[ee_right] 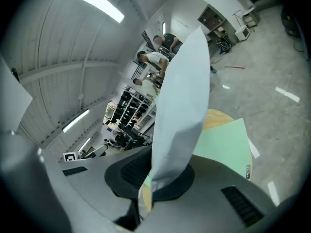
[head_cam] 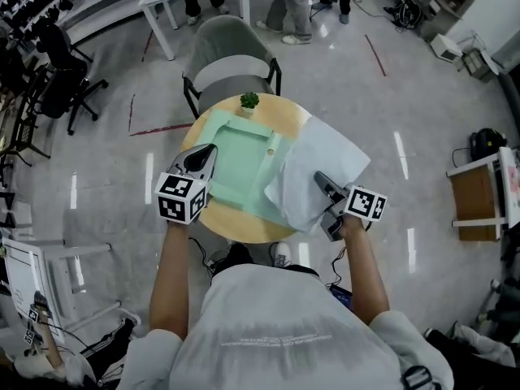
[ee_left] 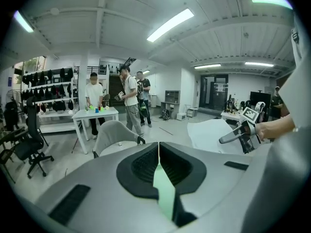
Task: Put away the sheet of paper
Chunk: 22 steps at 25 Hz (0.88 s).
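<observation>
The right claw [ee_right: 150,178] is clamped shut on the near edge of a thin white sheet of paper [ee_right: 182,91]. From the pinch the sheet rises and curls away from the jaws. In the head view the same sheet [head_cam: 325,149] drapes ahead of the right claw [head_cam: 321,179], partly over the right side of a flat mint-green plastic folder [head_cam: 244,165] and partly past the rim of the round wooden tabletop [head_cam: 244,226].

The left claw [ee_left: 159,149] is also closed, with a thin sliver of the green folder [ee_left: 165,193] pinched between its jaws. Seen from the head, the left claw [head_cam: 207,154] sits at the folder's near-left edge, well to the left of the paper.

The sheet looks very light and limp. It bows under its own weight from a single pinch point, so it will probably flop, fold or catch the air when moved. A grip at the edge, as here, seems sound, but a hard tug could crease or tear it. Sliding it flat into the folder likely calls for a slow, low sweep while the left claw steadies the folder.

A small green potted plant [head_cam: 249,101] stands at the far rim, beyond both claws.
</observation>
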Each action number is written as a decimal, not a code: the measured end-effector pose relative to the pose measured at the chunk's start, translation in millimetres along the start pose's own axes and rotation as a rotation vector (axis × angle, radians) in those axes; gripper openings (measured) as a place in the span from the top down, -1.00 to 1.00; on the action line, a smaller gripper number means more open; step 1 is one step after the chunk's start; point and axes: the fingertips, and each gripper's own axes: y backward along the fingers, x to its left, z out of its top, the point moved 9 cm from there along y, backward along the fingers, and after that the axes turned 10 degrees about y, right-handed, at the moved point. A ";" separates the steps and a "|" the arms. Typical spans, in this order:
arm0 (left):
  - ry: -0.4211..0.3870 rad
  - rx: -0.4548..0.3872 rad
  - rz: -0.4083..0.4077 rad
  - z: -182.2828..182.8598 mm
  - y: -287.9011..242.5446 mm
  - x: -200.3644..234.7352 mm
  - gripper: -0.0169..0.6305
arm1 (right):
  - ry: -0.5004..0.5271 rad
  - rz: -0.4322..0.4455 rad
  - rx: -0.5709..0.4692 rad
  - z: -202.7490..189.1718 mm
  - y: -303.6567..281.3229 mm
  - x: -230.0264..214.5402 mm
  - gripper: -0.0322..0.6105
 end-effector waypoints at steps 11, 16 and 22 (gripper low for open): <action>0.054 0.112 -0.053 -24.1 -43.1 63.0 0.88 | -0.158 -0.086 0.082 -35.3 -62.1 -37.0 0.81; 0.083 0.153 -0.061 -36.0 -52.5 80.8 0.88 | -0.250 -0.077 0.101 -53.8 -77.1 -46.5 0.81; 0.093 0.186 -0.076 -45.1 -67.8 96.7 0.88 | -0.269 -0.096 0.139 -70.9 -95.7 -61.2 0.81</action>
